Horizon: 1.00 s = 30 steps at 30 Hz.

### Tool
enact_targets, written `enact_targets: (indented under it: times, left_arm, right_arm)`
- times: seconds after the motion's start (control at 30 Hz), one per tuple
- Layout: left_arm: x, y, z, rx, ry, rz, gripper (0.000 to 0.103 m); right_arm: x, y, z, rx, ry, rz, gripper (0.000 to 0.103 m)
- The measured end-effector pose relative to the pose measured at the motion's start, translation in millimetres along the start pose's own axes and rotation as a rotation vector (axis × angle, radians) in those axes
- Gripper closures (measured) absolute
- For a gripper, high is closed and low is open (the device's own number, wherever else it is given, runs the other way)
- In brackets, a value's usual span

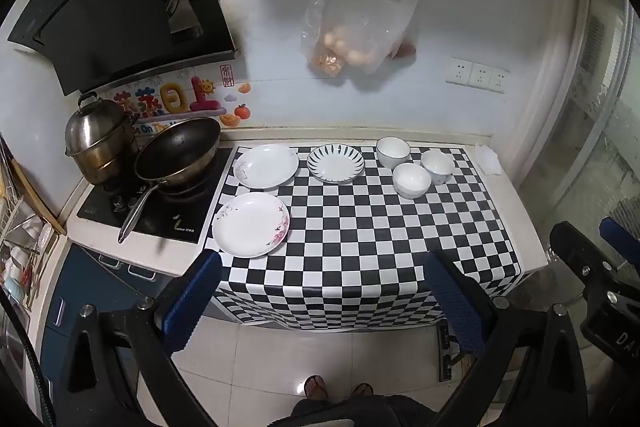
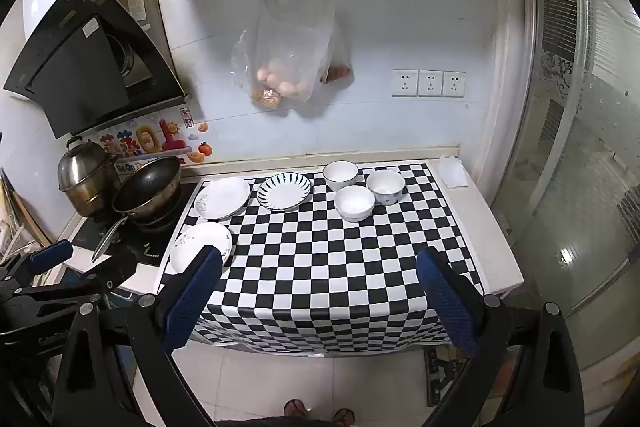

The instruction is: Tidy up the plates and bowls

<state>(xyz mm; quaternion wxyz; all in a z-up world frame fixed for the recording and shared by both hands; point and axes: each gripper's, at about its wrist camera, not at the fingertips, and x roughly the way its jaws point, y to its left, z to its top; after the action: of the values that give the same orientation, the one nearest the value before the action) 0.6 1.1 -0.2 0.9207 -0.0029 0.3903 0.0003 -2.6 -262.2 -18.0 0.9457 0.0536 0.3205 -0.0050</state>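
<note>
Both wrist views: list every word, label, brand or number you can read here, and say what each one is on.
"On The": partial line on the colourful wall sticker behind the wok; its big characters are stylised, not surely readable.
"DA": cut-off print on the right gripper body, left wrist view.
Red seal sticker: too small.
Range hood labels: blurred.
Cooktop brand mark: too small.
Plates, bowls: patterns only, no text.

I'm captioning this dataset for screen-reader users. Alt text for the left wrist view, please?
Three plates and three white bowls sit apart on a checkered tablecloth, beyond the open left gripper. A wok sits on the stove to the left.
</note>
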Motion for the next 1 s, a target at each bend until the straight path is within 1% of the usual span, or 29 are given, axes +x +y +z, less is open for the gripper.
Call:
enact_targets:
  times: [0.17, 0.47, 0.5, 0.77, 1.0]
  left_arm:
    - [-0.1, -0.4, 0.0, 0.009, -0.007, 0.011, 0.000]
    - [0.8, -3.2, 0.5, 0.011, -0.004, 0.008, 0.000]
    - [1.2, -3.4, 0.6, 0.010, -0.005, 0.009, 0.000]
    - [3.9, -9.6, 5.8, 0.006, -0.004, 0.008, 0.000]
    - [8.3, -1.5, 2.8, -0.010, -0.010, 0.002, 0.000]
  right_arm:
    - [2.1, -0.2, 0.2, -0.006, 0.009, -0.007, 0.003]
    - [0.3, -1.3, 7.3, -0.004, 0.007, 0.004, 0.003]
    - [6.4, -4.6, 3.4, -0.006, 0.003, -0.028, 0.003]
    - [7.3, -3.5, 4.0, -0.006, 0.004, -0.032, 0.003]
    - [7.9, -1.9, 6.1, -0.006, 0.008, -0.034, 0.003]
